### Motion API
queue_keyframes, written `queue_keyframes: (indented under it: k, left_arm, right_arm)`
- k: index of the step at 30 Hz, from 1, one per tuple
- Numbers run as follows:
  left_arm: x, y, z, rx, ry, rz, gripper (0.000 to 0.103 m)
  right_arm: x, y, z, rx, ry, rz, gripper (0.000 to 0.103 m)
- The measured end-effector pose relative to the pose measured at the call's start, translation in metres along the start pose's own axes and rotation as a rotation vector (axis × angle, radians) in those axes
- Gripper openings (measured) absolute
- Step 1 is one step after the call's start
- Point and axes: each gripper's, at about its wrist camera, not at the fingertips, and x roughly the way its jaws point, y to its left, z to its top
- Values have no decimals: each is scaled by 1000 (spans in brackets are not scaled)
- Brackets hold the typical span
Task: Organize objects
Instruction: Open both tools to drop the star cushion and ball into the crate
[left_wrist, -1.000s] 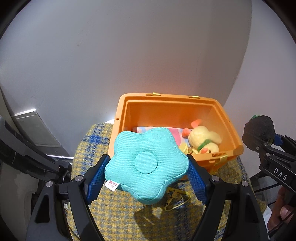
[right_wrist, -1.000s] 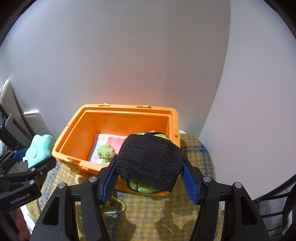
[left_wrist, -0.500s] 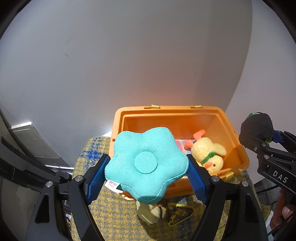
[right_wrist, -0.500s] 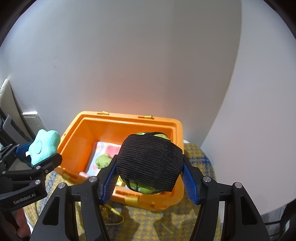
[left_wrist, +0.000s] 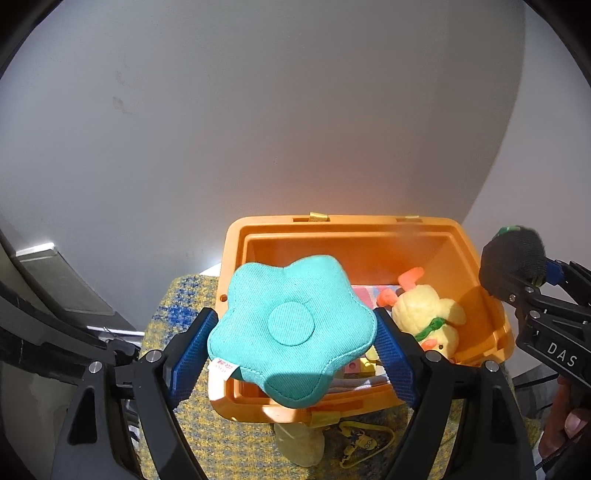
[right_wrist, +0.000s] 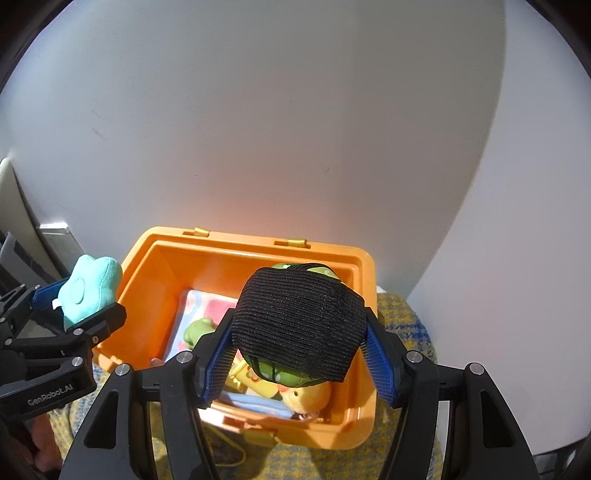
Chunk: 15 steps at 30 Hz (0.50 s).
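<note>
Wall rises close behind orange bin, which sits on plaid surface. Left gripper, jaws just opening, cradles teal star cushion over the bin's near-left rim. Right gripper, jaws likewise widening, carries black-wrapped green toy above the interior; pad contact unclear.

you had the teal star cushion flat-faced over the orange bin's left end, above its rim. the black-wrapped green toy hung over the bin's right half. inside lay a yellow duck and a green frog on a pink cloth.
</note>
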Motion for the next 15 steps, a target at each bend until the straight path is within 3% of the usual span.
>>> queue_keyframes:
  k: [2, 4, 7, 15]
  left_arm:
    - [2, 2, 1, 6, 10, -24, 93]
    - [3, 3, 1, 0, 18, -24, 98]
    - [2, 5, 0, -6, 21, -10, 103]
    - [-10, 13, -5, -13, 14, 11, 103]
  right_arm:
    - [-3, -1, 0, 3, -14, -14, 83]
    - [-7, -1, 0, 2, -29, -23, 88]
    - [-10, 1, -2, 11, -27, -42, 90]
    - [-19, -2, -5, 35, -17, -42, 91]
